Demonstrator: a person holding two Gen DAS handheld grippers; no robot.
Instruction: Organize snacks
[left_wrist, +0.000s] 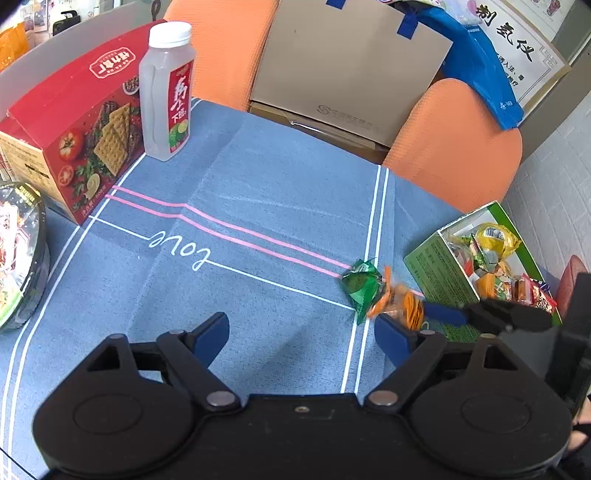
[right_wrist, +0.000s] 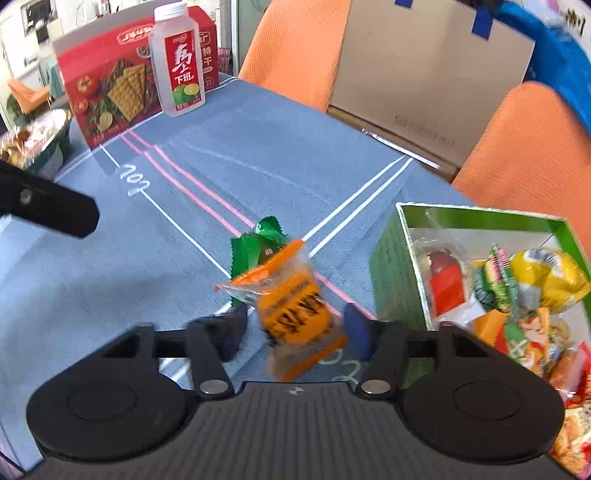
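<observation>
Right wrist view: the right tongs (right_wrist: 295, 328) stand half-closed around an orange snack packet in clear wrap (right_wrist: 295, 306) — the blue pads flank it, a gap showing on each side, so no firm pinch can be seen. Just beyond, at twelve o'clock, a green foil snack packet (right_wrist: 258, 243) lies on the blue cloth-covered table (right_wrist: 110, 266), partly under the orange one. At three o'clock sits an open green cardboard box (right_wrist: 391, 266) full of mixed wrapped snacks. Far off at eleven o'clock a clear plastic drink bottle with a red label (right_wrist: 181, 62) stands in front of a red cracker box (right_wrist: 107, 85).

Left wrist view: the left tongs (left_wrist: 303, 332) gape wide with nothing between them above the cloth — the packets and the right tongs lie at two o'clock, beside the green box.
</observation>
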